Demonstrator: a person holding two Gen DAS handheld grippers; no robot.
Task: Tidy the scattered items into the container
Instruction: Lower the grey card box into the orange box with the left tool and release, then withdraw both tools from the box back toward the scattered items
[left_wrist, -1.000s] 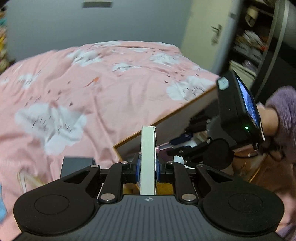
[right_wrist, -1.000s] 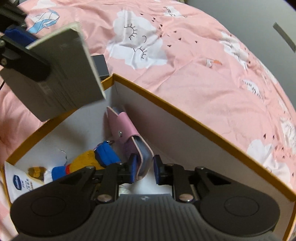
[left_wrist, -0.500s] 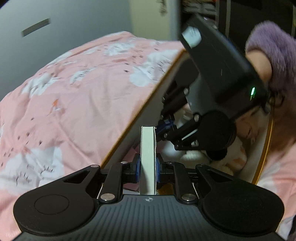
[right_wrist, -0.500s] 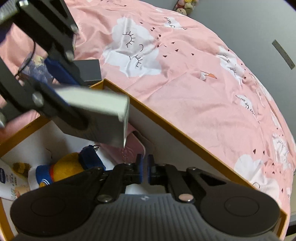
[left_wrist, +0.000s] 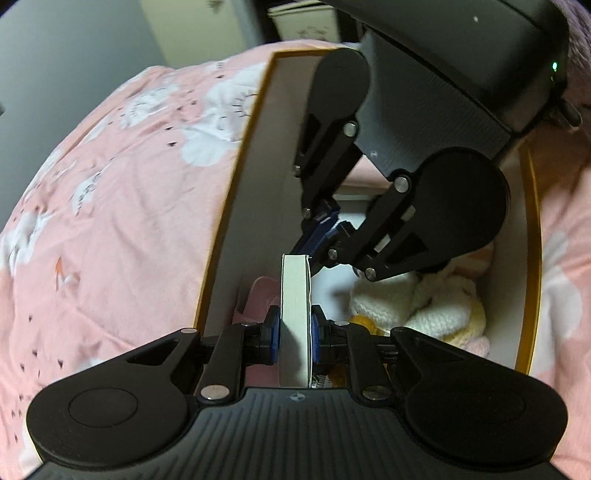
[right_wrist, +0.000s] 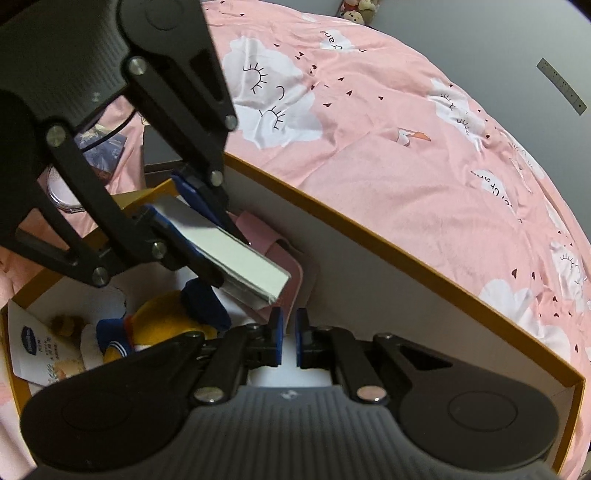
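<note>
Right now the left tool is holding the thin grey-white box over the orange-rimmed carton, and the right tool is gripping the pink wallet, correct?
One error: the right tool grips nothing. The right wrist view shows it shut and empty, the pink wallet lying free in the orange-rimmed carton. The left tool does hold the thin grey-white box over it.

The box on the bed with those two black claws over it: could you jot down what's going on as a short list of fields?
container: white cardboard box with orange rim, on the pink cloud-print bedding
left gripper: shut on a thin white box, held over the container
right gripper: shut, holding nothing
already inside: pink wallet, yellow and blue plush toy, cream knitted item
outside the container: dark flat box, round compact
</note>
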